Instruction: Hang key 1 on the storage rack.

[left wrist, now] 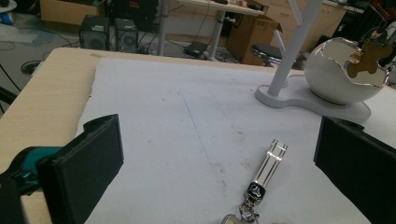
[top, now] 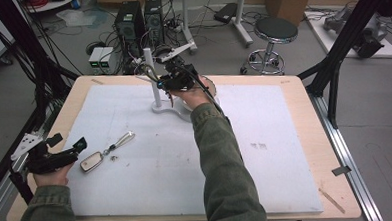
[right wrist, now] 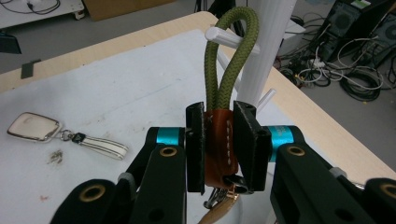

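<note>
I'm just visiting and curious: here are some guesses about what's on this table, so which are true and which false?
1. The right gripper is shut on the green rope keychain. True.
2. The rope loop is already hooked on a peg of the white stand. False: the loop is at a peg but not over it.
3. The left gripper is clamped on the silver key fob. False: it is open, and the fob lies on the white mat.
4. A white bowl sits on the stand's base. True.
5. The bowl has a smooth round rim. False: its rim is jagged, like a cracked eggshell.
</note>
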Demonstrator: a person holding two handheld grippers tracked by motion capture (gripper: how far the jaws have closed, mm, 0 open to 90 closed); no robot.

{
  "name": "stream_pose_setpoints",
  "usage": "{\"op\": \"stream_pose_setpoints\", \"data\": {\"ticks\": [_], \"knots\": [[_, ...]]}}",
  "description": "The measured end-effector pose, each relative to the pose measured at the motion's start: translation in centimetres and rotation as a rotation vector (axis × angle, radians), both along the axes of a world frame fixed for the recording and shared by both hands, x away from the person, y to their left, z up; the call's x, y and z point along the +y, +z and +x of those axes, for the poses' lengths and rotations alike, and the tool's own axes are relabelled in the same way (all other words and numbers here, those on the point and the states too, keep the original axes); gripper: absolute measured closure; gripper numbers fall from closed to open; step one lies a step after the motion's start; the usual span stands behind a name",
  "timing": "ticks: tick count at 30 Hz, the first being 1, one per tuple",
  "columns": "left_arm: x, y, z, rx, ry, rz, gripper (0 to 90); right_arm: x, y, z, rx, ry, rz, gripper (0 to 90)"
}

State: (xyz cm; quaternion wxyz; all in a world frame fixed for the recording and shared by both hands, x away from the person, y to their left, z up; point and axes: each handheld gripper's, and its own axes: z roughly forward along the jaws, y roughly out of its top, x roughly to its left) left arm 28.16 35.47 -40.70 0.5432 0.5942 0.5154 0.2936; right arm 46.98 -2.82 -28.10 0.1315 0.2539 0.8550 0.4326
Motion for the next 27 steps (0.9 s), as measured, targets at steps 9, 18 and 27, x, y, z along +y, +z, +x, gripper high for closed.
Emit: {"op": "stream_pose_setpoints", "data": {"ticks": [9, 18, 27], "knots": [[0.0, 0.0, 0.0, -0.003, 0.001, -0.003, 1.7, 0.8, -1.2, 0.6, -0.018, -0.003, -0.032, 73.7], [0.1, 0.0, -0.1, -0.004, 0.006, -0.005, 1.7, 0.5, -2.1, 0.6, 0.029, -0.036, 0.01, 41.1], [0.1, 0.0, -0.1, -0.004, 0.005, -0.001, 1.7, -0.1, -1.7, 0.3, 0.065, -0.082, 0.016, 18.5]]}}
